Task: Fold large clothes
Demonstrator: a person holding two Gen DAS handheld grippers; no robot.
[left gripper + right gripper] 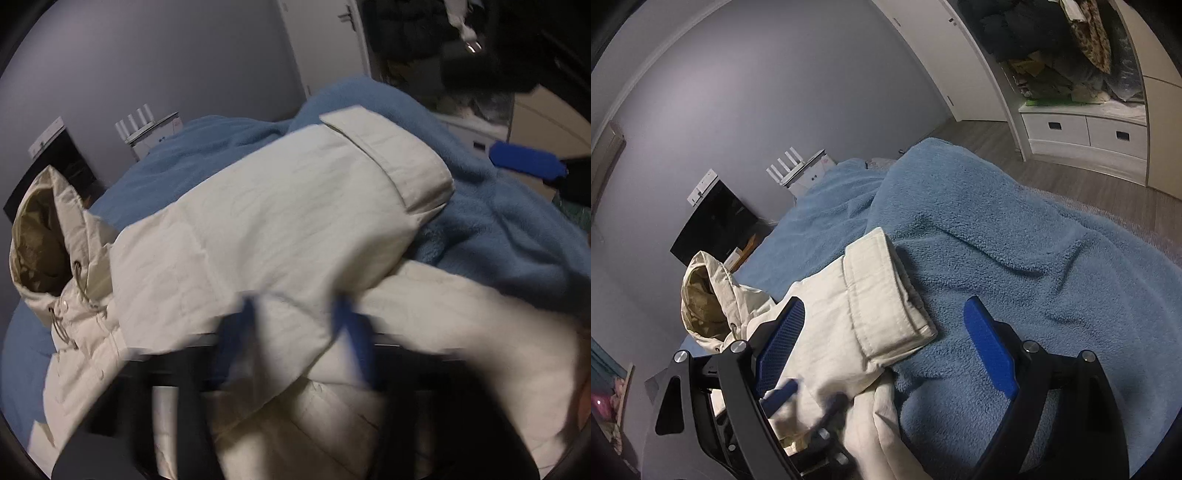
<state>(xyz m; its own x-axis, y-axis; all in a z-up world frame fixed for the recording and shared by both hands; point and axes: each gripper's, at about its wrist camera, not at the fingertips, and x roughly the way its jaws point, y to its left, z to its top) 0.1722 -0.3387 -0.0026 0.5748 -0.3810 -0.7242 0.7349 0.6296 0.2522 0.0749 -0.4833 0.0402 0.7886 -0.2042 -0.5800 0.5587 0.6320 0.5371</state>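
Observation:
A cream hooded jacket [280, 221] lies on a blue fleece blanket [498, 229] on a bed. Its hood [48, 236] points left and a sleeve with a wide cuff [391, 155] lies folded across the body. My left gripper [299, 314] is blurred and low over the jacket, with a fold of the fabric between its blue fingers. In the right wrist view, my right gripper [886, 328] is open and empty above the cuff [886, 295] and the blanket [1015, 240]. The left gripper's fingers [783, 395] show blurred at the jacket [820, 332].
A grey wall stands behind the bed. A white router [798, 170] and a black panel [713, 225] sit by the bed's far side. An open wardrobe with white drawers [1086, 133] stands at the right over a wooden floor [990, 136].

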